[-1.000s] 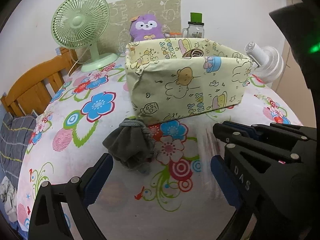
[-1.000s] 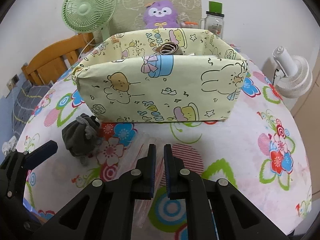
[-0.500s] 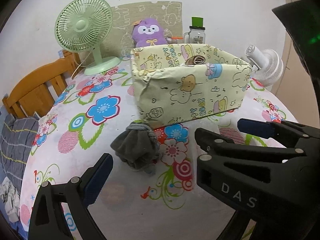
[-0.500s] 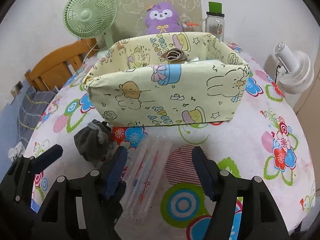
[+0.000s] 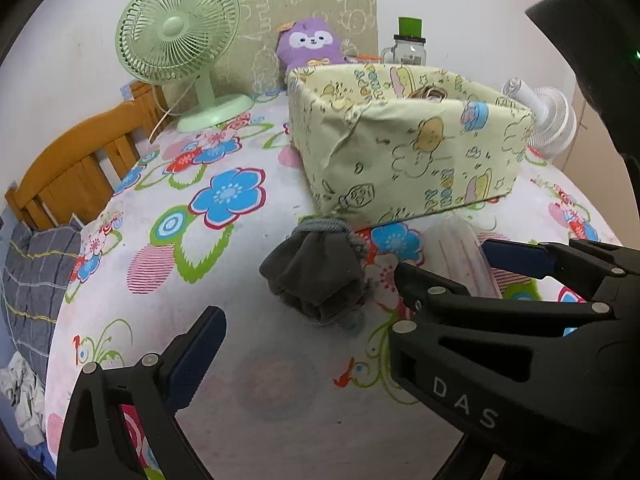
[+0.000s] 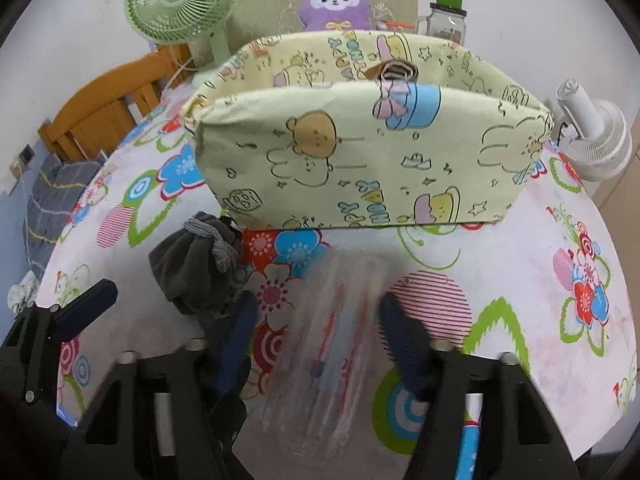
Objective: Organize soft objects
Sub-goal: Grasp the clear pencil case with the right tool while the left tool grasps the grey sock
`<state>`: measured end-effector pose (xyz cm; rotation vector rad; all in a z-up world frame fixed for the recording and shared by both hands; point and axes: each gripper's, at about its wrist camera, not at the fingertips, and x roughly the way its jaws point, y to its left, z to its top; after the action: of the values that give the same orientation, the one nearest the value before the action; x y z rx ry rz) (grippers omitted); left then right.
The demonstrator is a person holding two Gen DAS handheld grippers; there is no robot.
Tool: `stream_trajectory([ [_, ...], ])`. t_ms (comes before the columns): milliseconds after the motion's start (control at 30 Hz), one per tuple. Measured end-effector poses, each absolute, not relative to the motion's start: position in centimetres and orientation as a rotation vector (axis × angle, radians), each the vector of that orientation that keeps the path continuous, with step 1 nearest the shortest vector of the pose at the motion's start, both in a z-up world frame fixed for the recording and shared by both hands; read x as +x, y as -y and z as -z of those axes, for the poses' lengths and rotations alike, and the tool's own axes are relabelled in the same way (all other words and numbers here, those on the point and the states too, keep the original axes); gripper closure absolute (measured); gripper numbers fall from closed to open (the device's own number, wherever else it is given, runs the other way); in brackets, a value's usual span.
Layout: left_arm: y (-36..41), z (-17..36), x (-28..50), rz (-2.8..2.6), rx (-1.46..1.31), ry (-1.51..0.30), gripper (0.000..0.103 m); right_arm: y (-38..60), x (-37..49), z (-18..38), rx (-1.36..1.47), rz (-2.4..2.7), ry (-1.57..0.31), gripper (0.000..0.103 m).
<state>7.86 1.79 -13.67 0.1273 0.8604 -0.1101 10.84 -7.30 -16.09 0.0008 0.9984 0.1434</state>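
Note:
A clear plastic packet (image 6: 332,332) with red and blue print lies flat on the floral tablecloth, in front of the yellow cartoon-print fabric bin (image 6: 372,156). My right gripper (image 6: 316,332) is open, one finger on each side of the packet. A dark grey drawstring pouch (image 6: 192,268) sits just left of the packet; in the left wrist view the pouch (image 5: 316,276) lies ahead. Only one blue-padded finger (image 5: 192,356) of my left gripper shows, wide of the pouch, so it looks open. The right gripper (image 5: 460,272) and packet (image 5: 460,256) also show there.
A rolled brown item (image 6: 394,72) sits inside the bin. Behind the bin are a green fan (image 5: 176,48), a purple plush (image 5: 310,44) and a jar with a green lid (image 5: 408,46). A white fan (image 6: 596,140) stands at the right, a wooden chair (image 5: 72,172) at the left.
My right gripper opened from shut and moved forward so its fingers straddle the clear packet. The left view shifted left; the pouch now lies more central.

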Motion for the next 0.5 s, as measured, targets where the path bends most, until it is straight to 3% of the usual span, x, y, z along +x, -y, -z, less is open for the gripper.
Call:
stream_trajectory([
  [33,-1.8,13.8,8.0,0.107,0.133,-0.865,0.004,7.4,11.1,16.5,0.008,-0.138,-1.019,0.063],
  [200,-2.3,14.1,8.5,0.122,0.112,-0.87,0.003,7.4,11.1,16.6,0.007,-0.129,-1.023,0.072],
  [500,-2.0,14.4,9.8,0.088,0.115,-0.87,0.003,7.5,10.8,15.4,-0.027,-0.111,-0.967,0.076],
])
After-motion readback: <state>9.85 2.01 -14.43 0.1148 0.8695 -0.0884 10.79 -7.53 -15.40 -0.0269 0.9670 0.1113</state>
